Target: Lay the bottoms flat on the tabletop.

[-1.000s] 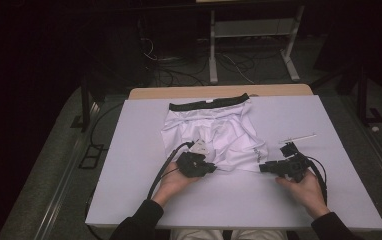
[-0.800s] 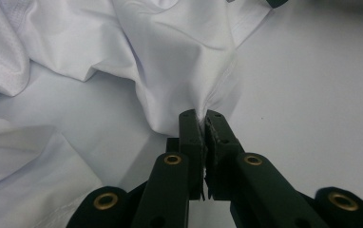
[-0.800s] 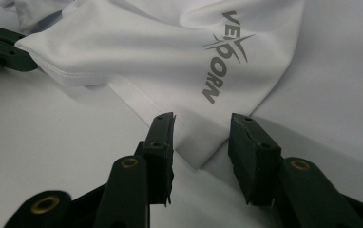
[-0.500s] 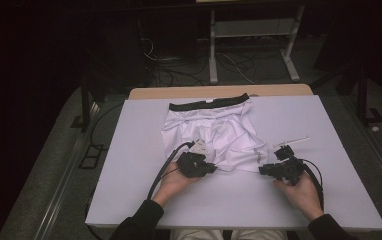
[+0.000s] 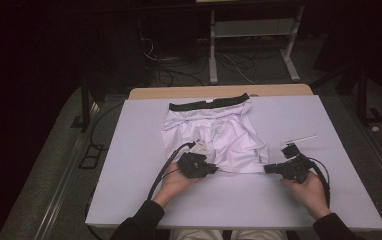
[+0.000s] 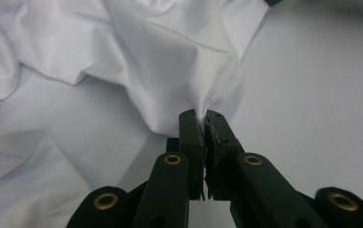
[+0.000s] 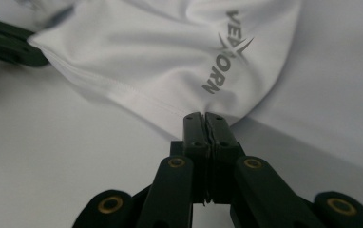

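White shorts (image 5: 219,137) lie flat mid-surface (image 5: 129,165), black waistband (image 5: 210,103) at the far edge, leg hems toward the person.

Left tongs (image 6: 203,118) are pressed together on a bunched bit of hem — fabric is pulled into a peak right at the tips. In the high view they (image 5: 213,170) sit at the near edge of the left leg, hand (image 5: 171,182) behind them.

Right tongs (image 7: 205,118) are also clamped on the hem, just below the grey "VEXORN" print (image 7: 227,52) — jaws closed with cloth between them. In the high view they (image 5: 268,169) grip the near corner of the right leg.

Hem runs taut between the two grips. A thin white strip (image 5: 299,138) lies on the surface just beyond the right hand (image 5: 311,192), apart from the shorts.
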Motion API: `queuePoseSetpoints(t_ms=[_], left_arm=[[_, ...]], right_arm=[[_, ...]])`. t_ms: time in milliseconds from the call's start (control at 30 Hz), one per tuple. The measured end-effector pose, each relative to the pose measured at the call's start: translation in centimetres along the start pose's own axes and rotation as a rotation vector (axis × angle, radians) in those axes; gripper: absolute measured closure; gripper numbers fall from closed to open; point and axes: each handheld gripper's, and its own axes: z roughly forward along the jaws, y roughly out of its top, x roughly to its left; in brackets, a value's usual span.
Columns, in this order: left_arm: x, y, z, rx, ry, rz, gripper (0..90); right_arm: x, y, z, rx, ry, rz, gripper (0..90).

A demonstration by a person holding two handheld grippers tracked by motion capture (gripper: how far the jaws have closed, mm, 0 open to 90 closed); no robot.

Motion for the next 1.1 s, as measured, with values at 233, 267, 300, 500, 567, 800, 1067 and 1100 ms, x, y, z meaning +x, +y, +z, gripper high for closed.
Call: queuePoseSetpoints(t_ms=[233, 267, 300, 500, 567, 800, 1067, 1100], left_arm=[[-3.0, 1.5, 1.0, 0.046, -0.027, 0.024, 86.4], [-3.5, 1.6, 1.1, 0.056, -0.035, 0.032, 86.4], [-4.0, 1.6, 1.2, 0.063, -0.041, 0.038, 86.4], [-6.3, 1.7, 1.6, 0.099, -0.076, 0.058, 86.4], [-6.9, 1.8, 1.7, 0.107, -0.086, 0.070, 86.4], [-8.8, 1.6, 1.8, 0.140, -0.118, 0.116, 86.4], [-9.7, 1.5, 1.9, 0.164, -0.133, 0.133, 86.4], [-9.8, 1.4, 1.9, 0.166, -0.136, 0.135, 86.4]], right_arm=[[-2.0, -1.2, -3.7, -0.032, 0.100, -0.001, 87.6], [-2.1, -1.5, -4.0, -0.029, 0.102, -0.007, 87.5], [-2.2, -1.9, -4.4, -0.026, 0.107, -0.008, 87.5], [-2.7, -4.0, -5.8, -0.001, 0.139, -0.015, 87.5], [-2.8, -4.5, -6.0, 0.011, 0.145, -0.018, 87.5], [-3.0, -5.9, -6.5, 0.040, 0.142, -0.025, 87.5], [-2.9, -6.6, -6.6, 0.070, 0.131, -0.032, 87.5], [-2.8, -6.6, -6.6, 0.073, 0.129, -0.032, 87.5]])
